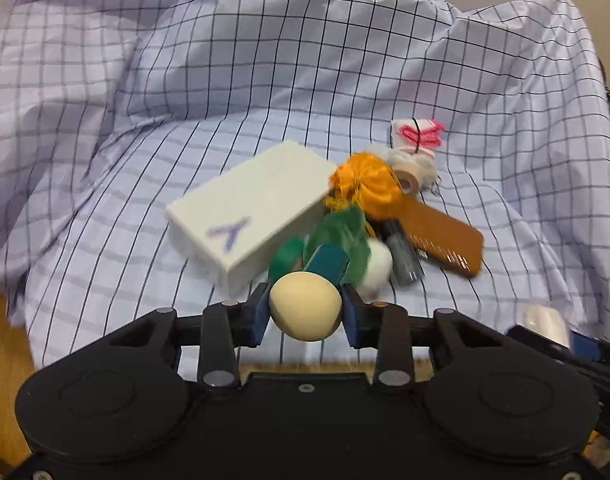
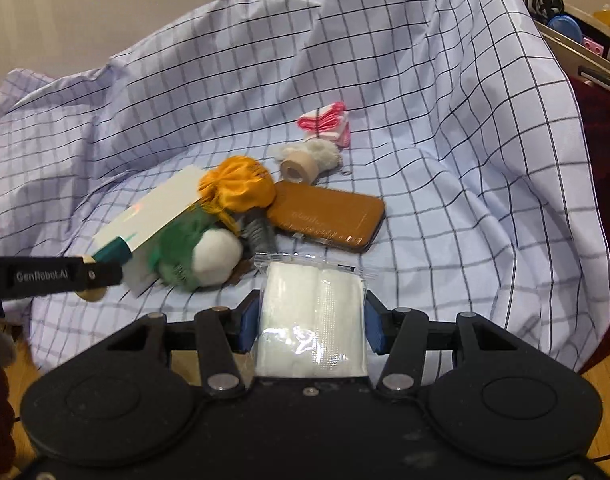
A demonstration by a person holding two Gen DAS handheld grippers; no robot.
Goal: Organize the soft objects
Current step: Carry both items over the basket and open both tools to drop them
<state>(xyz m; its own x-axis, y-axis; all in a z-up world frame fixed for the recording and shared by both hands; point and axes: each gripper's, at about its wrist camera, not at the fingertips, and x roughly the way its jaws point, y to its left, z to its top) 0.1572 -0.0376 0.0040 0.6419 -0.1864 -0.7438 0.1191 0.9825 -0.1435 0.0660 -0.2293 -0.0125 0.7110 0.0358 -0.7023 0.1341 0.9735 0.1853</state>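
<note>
My left gripper (image 1: 305, 318) is shut on a cream egg-shaped sponge with a teal handle (image 1: 305, 306), held just above the checked cloth (image 1: 265, 80); it also shows at the left of the right wrist view (image 2: 105, 270). My right gripper (image 2: 311, 320) is shut on a clear packet of white wipes (image 2: 311, 316). Ahead lies a pile: an orange fabric scrunchie (image 1: 367, 184) (image 2: 239, 188), a green-and-white plush (image 1: 353, 248) (image 2: 201, 256), a white fluffy piece (image 2: 323, 152) and a pink-and-white folded cloth (image 1: 419, 136) (image 2: 329, 122).
A white box (image 1: 253, 208) (image 2: 153, 220) lies left of the pile. A brown leather case (image 1: 441, 240) (image 2: 329, 216), a grey tube (image 1: 403, 252) and a beige tape roll (image 1: 409, 178) (image 2: 299, 166) lie among it. A shelf with clutter (image 2: 577, 28) stands at the far right.
</note>
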